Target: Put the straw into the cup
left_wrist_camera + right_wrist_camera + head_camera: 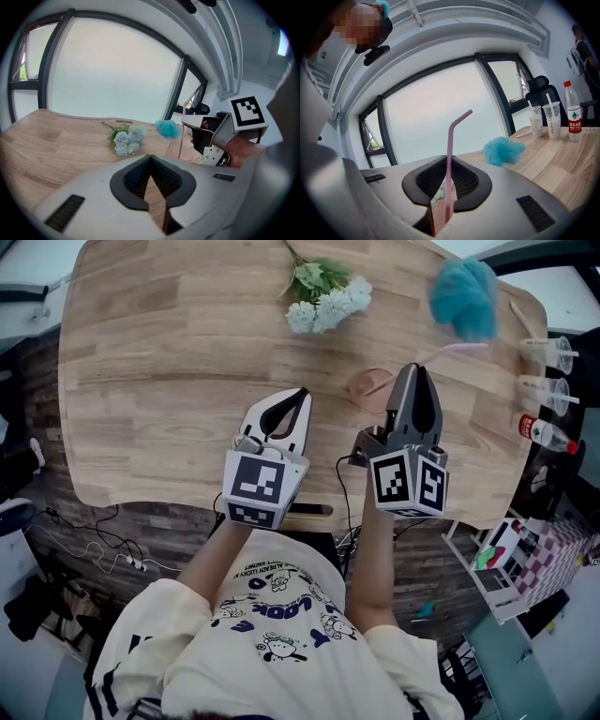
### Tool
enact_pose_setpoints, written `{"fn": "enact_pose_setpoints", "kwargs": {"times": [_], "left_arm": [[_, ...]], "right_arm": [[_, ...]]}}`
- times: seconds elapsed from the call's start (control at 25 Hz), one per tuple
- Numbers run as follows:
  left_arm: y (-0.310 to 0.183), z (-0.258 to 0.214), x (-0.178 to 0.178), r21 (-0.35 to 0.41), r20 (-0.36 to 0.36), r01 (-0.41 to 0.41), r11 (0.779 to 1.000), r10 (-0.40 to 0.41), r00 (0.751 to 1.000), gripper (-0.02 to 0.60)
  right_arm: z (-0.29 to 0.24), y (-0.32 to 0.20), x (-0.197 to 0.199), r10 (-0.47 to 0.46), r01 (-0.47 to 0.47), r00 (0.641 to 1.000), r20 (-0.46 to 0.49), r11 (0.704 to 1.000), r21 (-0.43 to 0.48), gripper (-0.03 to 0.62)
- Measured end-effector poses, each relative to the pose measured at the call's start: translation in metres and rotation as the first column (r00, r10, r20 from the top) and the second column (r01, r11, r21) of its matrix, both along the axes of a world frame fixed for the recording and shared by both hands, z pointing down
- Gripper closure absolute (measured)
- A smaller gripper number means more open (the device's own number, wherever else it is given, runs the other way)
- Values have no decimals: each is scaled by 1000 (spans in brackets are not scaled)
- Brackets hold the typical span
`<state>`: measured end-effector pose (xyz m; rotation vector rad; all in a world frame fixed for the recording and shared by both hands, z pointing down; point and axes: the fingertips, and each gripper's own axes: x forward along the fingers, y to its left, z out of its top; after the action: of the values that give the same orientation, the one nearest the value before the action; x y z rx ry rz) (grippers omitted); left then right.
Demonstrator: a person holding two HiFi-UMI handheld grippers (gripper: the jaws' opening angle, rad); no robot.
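A low pink cup (pixel 367 388) stands on the wooden table (pixel 169 381), just left of my right gripper (pixel 413 373). That gripper is shut on a pink bendy straw (pixel 449 159), which stands upright between its jaws with the bent tip on top. In the left gripper view the straw (pixel 183 126) runs down from the right gripper (pixel 196 123) into the cup (pixel 180 152). My left gripper (pixel 301 395) hovers over the table a little left of the cup. Its jaws are shut with nothing between them (pixel 150 158).
White artificial flowers (pixel 326 298) lie at the table's far side, with a blue fluffy ball (pixel 466 296) to their right. Two lidded drink cups (pixel 553 354) and a water bottle (pixel 547 434) are at the right edge. The table's near edge is just below both grippers.
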<state>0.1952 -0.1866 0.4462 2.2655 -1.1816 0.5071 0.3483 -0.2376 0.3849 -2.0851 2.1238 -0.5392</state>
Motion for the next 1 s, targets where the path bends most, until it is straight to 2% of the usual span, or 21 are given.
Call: {"fn": "enact_pose_setpoints", "kwargs": {"times": [0.32, 0.76, 1.0], "left_arm": [[4, 9, 0, -18, 9, -3, 1000, 3, 1000, 557], [10, 19, 0, -42, 13, -8, 999, 8, 1000, 557], [11, 24, -1, -53, 15, -7, 999, 8, 1000, 557]], "right_arm": [[11, 8, 1, 6, -6, 1000, -11, 1000, -3, 563], [15, 15, -1, 21, -18, 998, -64, 998, 55, 563], [22, 16, -2, 14, -12, 996, -87, 1000, 24, 559]]}}
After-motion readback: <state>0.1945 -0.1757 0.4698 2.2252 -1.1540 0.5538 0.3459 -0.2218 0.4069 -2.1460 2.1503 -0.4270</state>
